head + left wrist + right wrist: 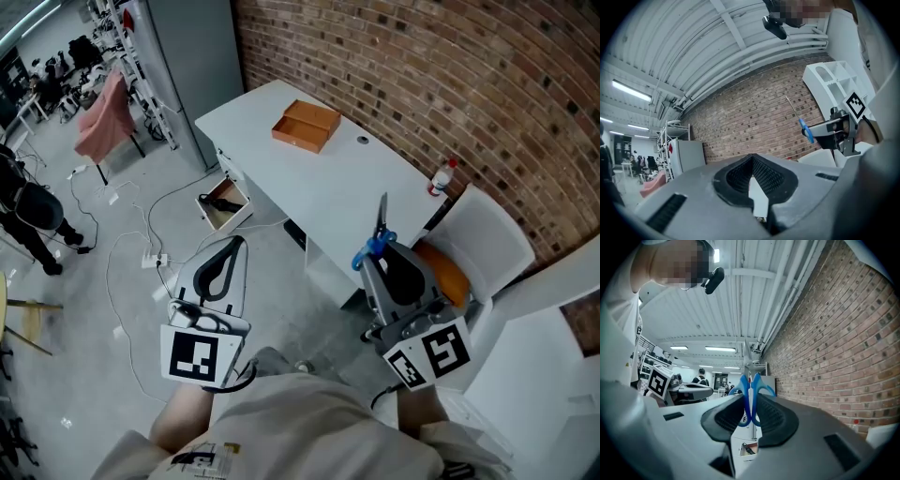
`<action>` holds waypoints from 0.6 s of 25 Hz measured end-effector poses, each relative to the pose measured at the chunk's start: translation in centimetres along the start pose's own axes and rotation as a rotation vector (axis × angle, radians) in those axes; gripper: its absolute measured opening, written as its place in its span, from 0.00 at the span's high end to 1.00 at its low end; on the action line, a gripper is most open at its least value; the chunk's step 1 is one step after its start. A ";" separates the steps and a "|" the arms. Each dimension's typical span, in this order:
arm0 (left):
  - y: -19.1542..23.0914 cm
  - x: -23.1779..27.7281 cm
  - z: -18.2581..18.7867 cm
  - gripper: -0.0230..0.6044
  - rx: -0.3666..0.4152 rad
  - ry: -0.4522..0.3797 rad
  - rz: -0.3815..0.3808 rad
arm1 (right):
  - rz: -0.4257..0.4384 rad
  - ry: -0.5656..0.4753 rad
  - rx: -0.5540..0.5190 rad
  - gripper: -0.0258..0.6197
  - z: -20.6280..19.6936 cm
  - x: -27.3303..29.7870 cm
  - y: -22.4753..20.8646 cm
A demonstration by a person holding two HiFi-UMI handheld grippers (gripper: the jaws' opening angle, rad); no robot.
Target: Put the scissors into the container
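Note:
My right gripper (381, 255) is shut on a pair of blue-handled scissors (378, 242), gripping them at the handles, with the blades pointing up towards the table. In the right gripper view the blue handles (751, 389) stand pinched between the black pads. The orange open container (307, 126) sits far off on the white table (319, 178), near its back end. My left gripper (235, 247) hangs over the floor at the left, tips together, holding nothing. The left gripper view shows the scissors (806, 129) in the other gripper, in front of the brick wall.
A small bottle (442, 176) stands at the table's right end by the brick wall. An open drawer (224, 202) juts out below the table's left side. A white chair (487, 244) is at the right. Cables lie on the floor (131, 253).

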State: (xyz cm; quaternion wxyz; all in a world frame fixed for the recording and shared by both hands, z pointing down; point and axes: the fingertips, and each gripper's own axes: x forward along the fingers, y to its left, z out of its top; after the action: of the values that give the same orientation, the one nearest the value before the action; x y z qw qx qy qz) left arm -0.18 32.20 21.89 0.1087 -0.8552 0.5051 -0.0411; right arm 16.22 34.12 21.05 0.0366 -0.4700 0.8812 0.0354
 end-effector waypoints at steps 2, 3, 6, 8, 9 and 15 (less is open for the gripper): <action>-0.1 0.1 -0.2 0.95 0.001 0.004 0.010 | 0.009 0.001 0.006 0.83 -0.3 0.1 -0.3; -0.1 0.1 -0.3 0.95 0.002 0.007 0.015 | 0.014 0.002 0.008 0.83 -0.4 0.1 -0.4; -0.2 0.1 -0.6 0.95 0.003 0.014 0.025 | 0.024 0.001 0.006 0.83 -0.8 0.2 -0.7; -0.2 0.3 -0.9 0.95 0.005 0.015 0.030 | 0.025 -0.003 0.008 0.83 -1.0 0.3 -0.9; -0.2 0.4 -1.0 0.95 0.007 0.014 0.030 | 0.024 -0.006 0.009 0.83 -1.2 0.4 -1.0; -0.2 1.6 -1.7 0.95 0.014 -0.009 0.020 | 0.015 -0.014 0.007 0.83 -2.3 1.1 -1.6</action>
State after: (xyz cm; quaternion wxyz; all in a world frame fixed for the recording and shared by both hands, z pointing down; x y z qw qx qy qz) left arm 0.41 30.65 23.54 0.1174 -0.8496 0.5127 -0.0395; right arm 16.88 32.14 23.19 0.0442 -0.4629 0.8846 0.0359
